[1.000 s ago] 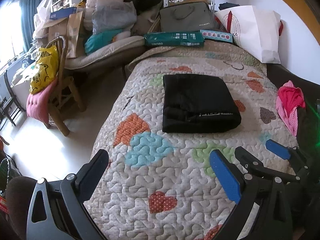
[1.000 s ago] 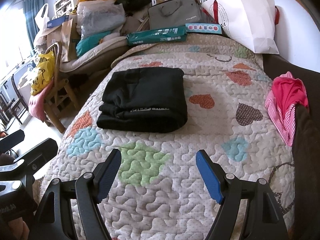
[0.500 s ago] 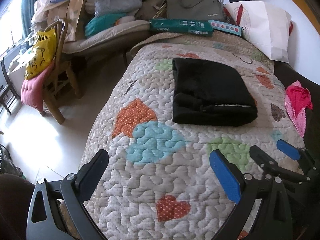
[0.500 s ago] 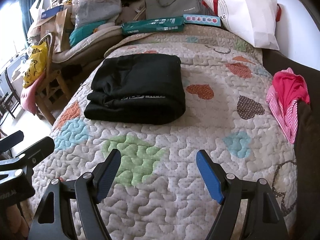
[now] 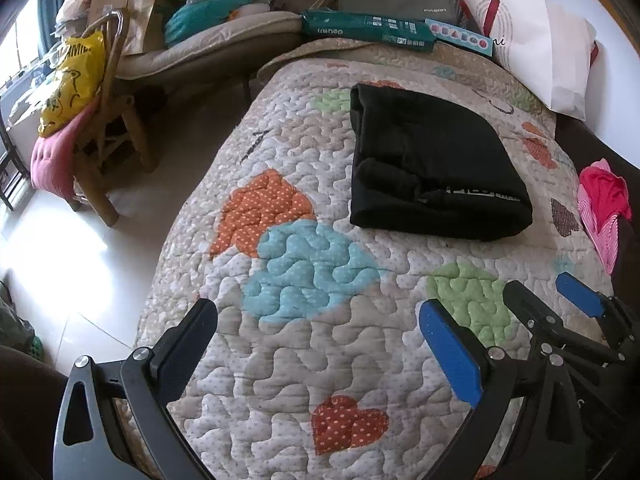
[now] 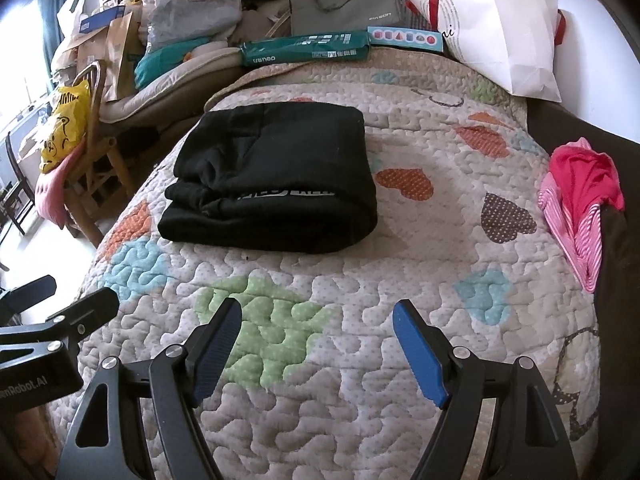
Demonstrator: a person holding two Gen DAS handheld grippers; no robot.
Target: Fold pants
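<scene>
Black fabric pants lie folded on the heart-patterned quilted bed; left claw and right claw gape empty, folding apparently finished.

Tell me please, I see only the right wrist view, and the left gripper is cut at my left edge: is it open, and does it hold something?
Observer: The left gripper is open wide. There is nothing between its fingers, and only the quilt shows in the gap.
Operator: Thank you. Is there a mark on the quilt close to it, so that I can place it?
Observer: Yes. A red dotted heart is on the quilt just under the gap, nearer to the blue-padded finger. Your view does not reach that patch.
</scene>
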